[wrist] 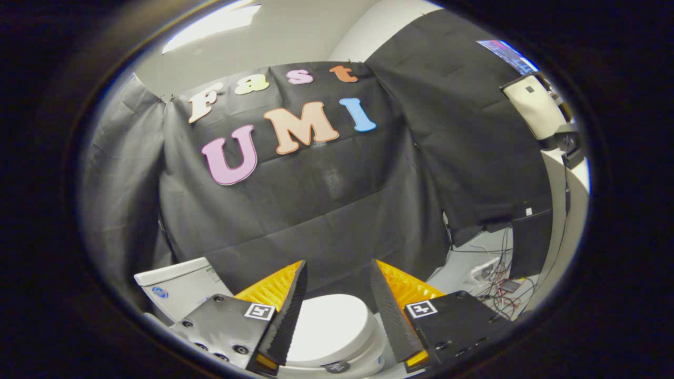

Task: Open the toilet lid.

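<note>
Gripper (337,271) fingers spread apart, holding nothing, hanging above toilet lid (329,329). Lid lies flat & closed, below and between the fingers, no contact yet. Cistern (179,287) just left of lid. Beyond lid, black cloth wall (326,210). Task not begun: approach, hook edge, lift all left.

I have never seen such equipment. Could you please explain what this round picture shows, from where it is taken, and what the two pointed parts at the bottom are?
The picture comes from a fisheye camera mounted on a hand-held gripper, a two-finger tool that a person carries; there is no robot arm. The camera looks forward along the two fingers, the pointed parts you noticed. They stand apart, so the gripper is open and holds nothing. Between and below them you see a white toilet with its lid down. The white tank sits beside the left finger. Behind is the booth's black cloth wall, and loose cables lie on the floor beyond the right finger.
</note>
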